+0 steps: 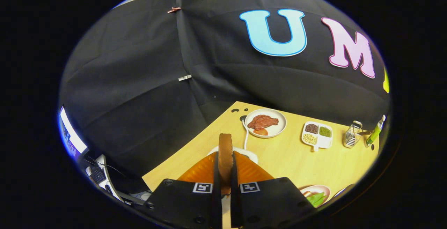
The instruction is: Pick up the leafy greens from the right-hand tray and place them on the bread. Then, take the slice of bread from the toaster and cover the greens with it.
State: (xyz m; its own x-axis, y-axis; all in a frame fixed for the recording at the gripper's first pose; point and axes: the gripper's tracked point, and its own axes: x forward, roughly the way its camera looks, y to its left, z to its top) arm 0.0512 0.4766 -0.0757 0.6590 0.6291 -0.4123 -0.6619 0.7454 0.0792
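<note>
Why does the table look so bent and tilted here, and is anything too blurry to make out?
In the gripper view, the fisheye lens curves the table and wall. Lighting is even, without harsh glare. The tool, shut on a bread slice, looks sharp; the plate of meat and divided dish are small but readable.

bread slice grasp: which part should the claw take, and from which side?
Grip the slice of bread across its flat faces, coming in edge-on from above. It stands on edge, thin side toward the camera, so the faces sit parallel to the fingers. The claw already pinches it that way, both fingers pressing on the faces, above the white toaster.
</note>
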